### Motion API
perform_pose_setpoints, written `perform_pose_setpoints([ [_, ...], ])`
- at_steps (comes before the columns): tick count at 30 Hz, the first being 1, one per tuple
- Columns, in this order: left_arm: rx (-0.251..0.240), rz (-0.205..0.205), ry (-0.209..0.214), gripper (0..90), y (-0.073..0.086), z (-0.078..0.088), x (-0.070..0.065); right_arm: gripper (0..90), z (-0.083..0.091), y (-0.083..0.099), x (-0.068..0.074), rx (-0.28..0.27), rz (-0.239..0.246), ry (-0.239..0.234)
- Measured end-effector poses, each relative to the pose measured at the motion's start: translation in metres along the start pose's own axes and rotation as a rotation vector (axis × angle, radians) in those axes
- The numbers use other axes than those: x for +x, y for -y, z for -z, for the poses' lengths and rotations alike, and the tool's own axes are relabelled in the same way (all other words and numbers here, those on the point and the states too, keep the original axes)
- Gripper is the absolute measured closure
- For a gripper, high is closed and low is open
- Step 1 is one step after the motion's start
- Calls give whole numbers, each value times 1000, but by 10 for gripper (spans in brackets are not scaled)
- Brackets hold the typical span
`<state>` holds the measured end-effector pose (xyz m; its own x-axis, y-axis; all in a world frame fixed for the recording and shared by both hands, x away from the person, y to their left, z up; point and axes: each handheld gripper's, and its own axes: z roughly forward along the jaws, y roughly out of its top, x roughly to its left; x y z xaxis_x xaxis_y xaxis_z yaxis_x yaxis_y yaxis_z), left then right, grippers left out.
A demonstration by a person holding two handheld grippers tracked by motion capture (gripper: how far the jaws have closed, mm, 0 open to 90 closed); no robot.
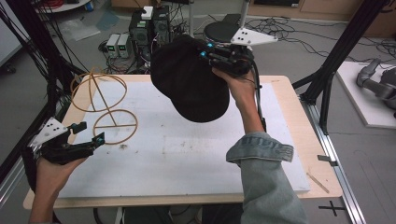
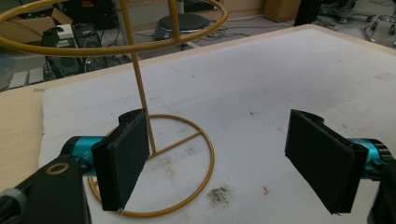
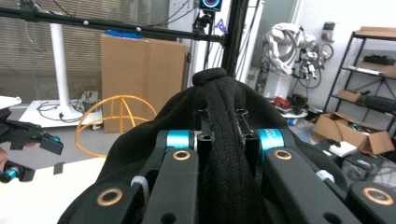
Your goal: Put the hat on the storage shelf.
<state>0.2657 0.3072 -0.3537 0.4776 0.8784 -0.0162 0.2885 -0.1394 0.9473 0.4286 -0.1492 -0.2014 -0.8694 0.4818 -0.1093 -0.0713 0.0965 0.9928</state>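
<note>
Black fabric of the hat (image 3: 224, 140) sits pinched between the jaws of the right gripper (image 3: 223, 135), which is clenched on it. From the high view this hat (image 1: 189, 79) hangs in the air above the far part of the surface (image 1: 187, 154), not touching it. Left gripper (image 1: 86, 135) rests low near the left edge, its jaws spread wide and grasping nothing. Just beyond it stands the yellow wire stand (image 2: 149, 140), its round base flat on the surface, with the thin pole close to one black pad (image 2: 123, 158).
</note>
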Motion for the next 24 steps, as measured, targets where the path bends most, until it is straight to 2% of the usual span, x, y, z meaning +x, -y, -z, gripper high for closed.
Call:
perform_pose_setpoints([
  [1, -3, 2, 0, 220, 0, 0, 0, 832, -10, -1, 3, 0, 3, -17],
  [8, -5, 1, 1, 221, -1, 4, 1, 832, -42, -3, 13, -32, -19, -76],
  [10, -6, 2, 0, 220, -1, 5, 2, 832, -46, -3, 15, -37, -23, -85],
  [13, -7, 2, 0, 221, 0, 7, 2, 832, -63, -5, 21, -57, -35, -123],
  [24, -11, 4, -1, 221, 1, 14, 3, 832, -106, -15, 43, -104, -58, -208],
])
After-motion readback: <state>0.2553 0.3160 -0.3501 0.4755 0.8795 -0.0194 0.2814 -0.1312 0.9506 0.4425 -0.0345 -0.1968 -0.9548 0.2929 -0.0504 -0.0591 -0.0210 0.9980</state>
